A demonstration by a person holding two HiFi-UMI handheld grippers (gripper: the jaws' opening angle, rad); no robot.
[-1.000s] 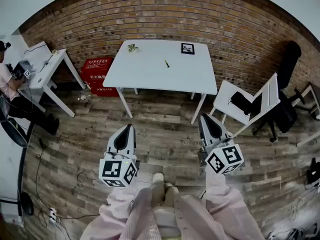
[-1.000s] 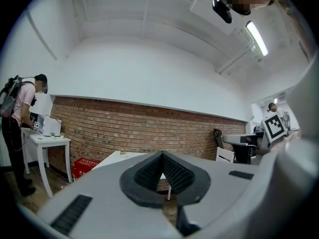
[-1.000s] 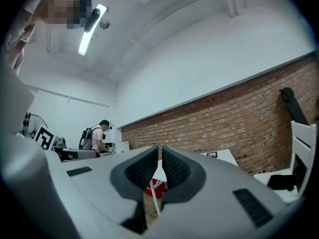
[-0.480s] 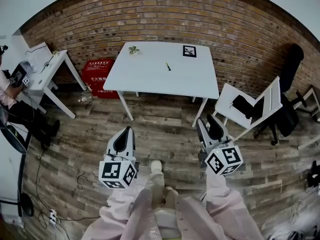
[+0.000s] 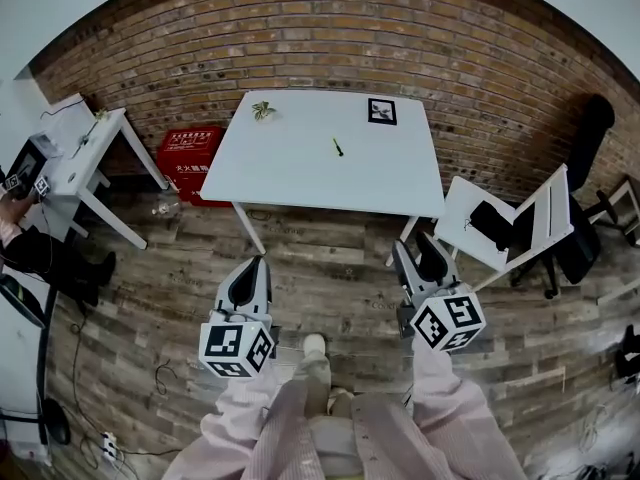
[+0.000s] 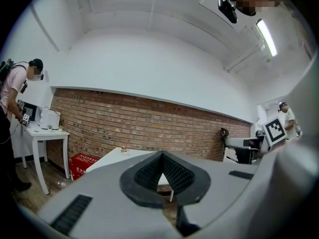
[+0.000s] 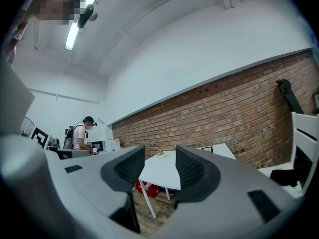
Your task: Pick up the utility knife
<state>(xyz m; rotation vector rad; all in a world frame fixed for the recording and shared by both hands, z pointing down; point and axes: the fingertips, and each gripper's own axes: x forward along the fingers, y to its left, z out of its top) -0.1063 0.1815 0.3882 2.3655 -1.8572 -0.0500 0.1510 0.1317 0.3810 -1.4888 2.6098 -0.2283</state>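
Note:
The utility knife [image 5: 338,147], a small dark sliver, lies near the middle of the white table [image 5: 300,168], far ahead of both grippers. My left gripper [image 5: 257,259] hangs over the wooden floor short of the table, with its jaws shut and empty; in its own view the left gripper [image 6: 160,156] has its pads meeting. My right gripper [image 5: 418,249] is level with it on the right. Its jaws are opening, and the right gripper [image 7: 160,159] has nothing between its pads. Neither gripper view shows the knife.
A black-and-white marker card [image 5: 381,111] and a small plant-like item [image 5: 263,110] lie at the table's far edge. A red box [image 5: 188,151] stands under its left side. A white side desk [image 5: 80,153] stands left. A white chair [image 5: 510,218] and black office chair [image 5: 585,138] stand right.
Both grippers and the person have come closer to the table. The right gripper's jaws went from shut to apart. The left jaws stayed shut.

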